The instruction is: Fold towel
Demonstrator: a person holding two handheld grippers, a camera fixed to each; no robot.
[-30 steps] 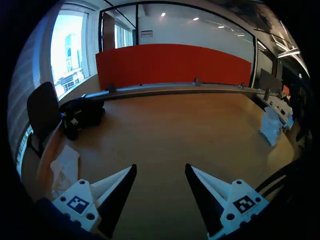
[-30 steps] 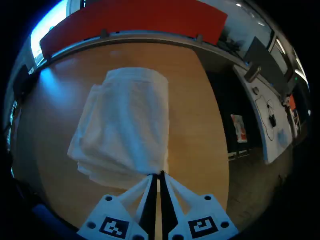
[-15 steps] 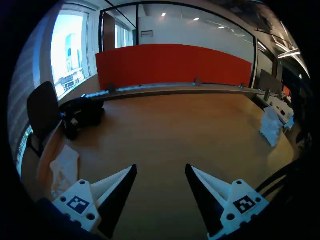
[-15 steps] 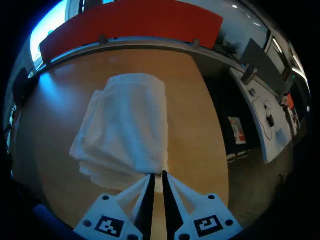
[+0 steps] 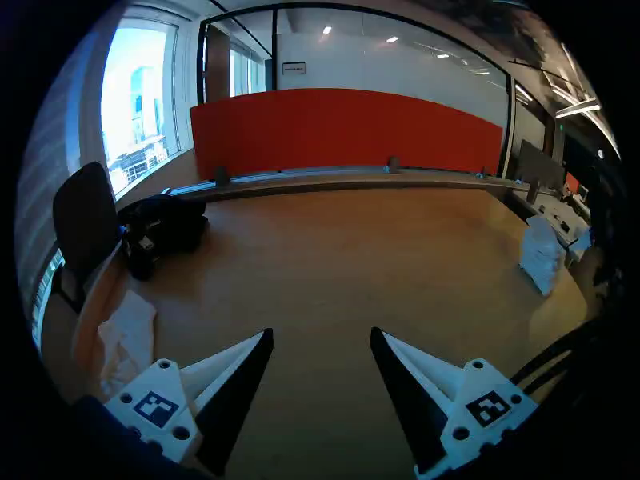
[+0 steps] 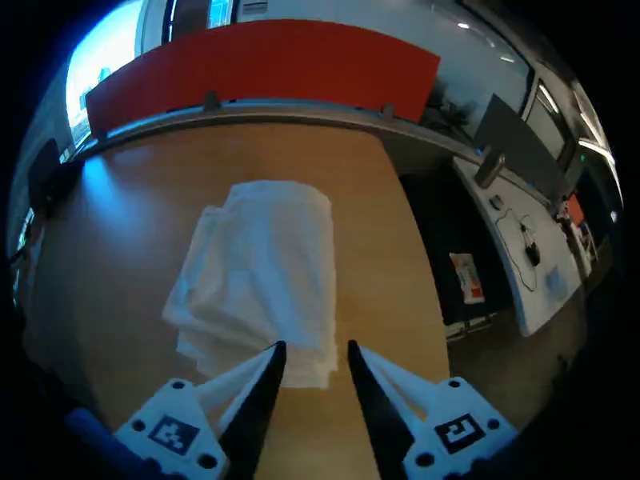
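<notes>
Closest in, the right gripper (image 6: 310, 362) has its jaws parted a modest way with nothing pinched between them. One jaw sits over the near hem of the towel (image 6: 260, 272), and I can't tell whether it's touching the cloth or just above it. That's my main worry: if that tip is caught in the pile and I pull back, the top layer could come with it and the fold opens up.

The towel itself lies folded on the table (image 6: 120, 240), but the stack isn't tidy. The layers fan out at the near corner on the window side, so a careless nudge there could make the whole thing slump. It also lies fairly near the table's edge on the other side, with floor beyond, so a sideways bump could send it over.

The left gripper (image 5: 320, 352) is wide open and holding nothing, low over bare wood and well apart from the towel. A crumpled white cloth (image 5: 128, 340) lies beside it near the table's edge, which I could grab by mistake. Farther back a black bag (image 5: 164, 228) sits on the table, with the red partition (image 5: 352, 128) behind it. Neither looks like trouble.
</notes>
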